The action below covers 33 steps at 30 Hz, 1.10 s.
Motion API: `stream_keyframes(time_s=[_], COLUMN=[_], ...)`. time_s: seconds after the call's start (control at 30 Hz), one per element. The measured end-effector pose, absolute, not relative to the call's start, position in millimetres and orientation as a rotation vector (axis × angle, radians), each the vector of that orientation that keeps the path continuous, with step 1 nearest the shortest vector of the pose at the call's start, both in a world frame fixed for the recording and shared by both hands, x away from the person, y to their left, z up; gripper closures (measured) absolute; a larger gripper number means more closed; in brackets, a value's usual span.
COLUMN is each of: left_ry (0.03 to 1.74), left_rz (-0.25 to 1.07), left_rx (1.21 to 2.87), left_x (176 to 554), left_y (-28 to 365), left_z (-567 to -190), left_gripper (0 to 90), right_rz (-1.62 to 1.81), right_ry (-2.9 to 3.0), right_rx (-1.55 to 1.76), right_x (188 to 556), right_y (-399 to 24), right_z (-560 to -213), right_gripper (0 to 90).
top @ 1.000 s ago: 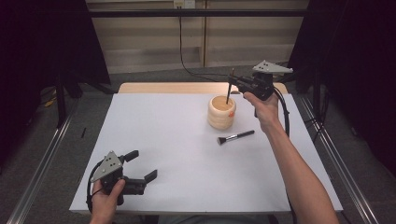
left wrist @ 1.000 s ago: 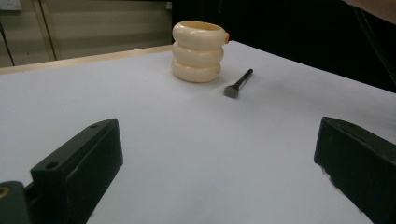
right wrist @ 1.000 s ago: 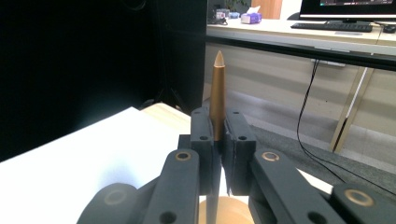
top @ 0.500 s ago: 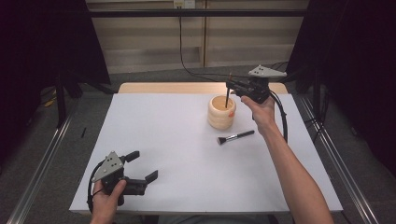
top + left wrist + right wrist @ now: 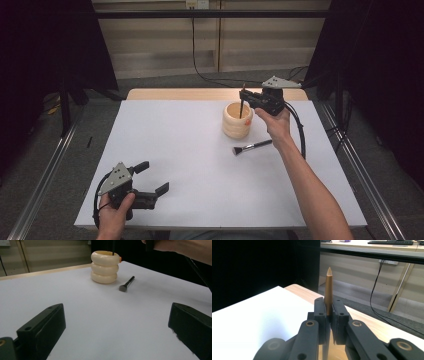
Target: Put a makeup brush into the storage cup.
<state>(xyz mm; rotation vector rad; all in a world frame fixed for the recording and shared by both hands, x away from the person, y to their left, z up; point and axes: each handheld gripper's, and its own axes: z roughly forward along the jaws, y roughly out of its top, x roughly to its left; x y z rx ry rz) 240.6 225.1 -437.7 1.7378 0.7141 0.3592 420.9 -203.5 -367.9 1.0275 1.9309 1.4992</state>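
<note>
Lowered since a second ago: right gripper (image 5: 243, 97), jaws clamped on a thin brush handle (image 5: 328, 291), bristle end inside the cream ringed holder (image 5: 237, 120) on the desk (image 5: 175, 150). Risk: snagging the rim, tipping it onto the makeup brush (image 5: 251, 147) beside. Left gripper (image 5: 152, 180) open, idle.

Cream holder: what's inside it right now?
A thin dark brush, clamped in the right gripper, dips into the holder. Its lower end and the holder's bottom are hidden by the wall.
</note>
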Motion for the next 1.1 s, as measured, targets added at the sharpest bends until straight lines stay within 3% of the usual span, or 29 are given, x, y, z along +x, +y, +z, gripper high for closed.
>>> stream_keyframes(time_s=[1.1], left_ry=[0.714], left_rz=[0.385], left_rx=[1.743], left_x=[241.5], left_y=[224.1], left_z=[-437.8], left_gripper=[1.4], right_rz=[1.507], right_ry=[1.956], right_rx=[1.105], right_x=[421.8], right_y=[-204.0], right_z=[-400.4], right_gripper=[83.1])
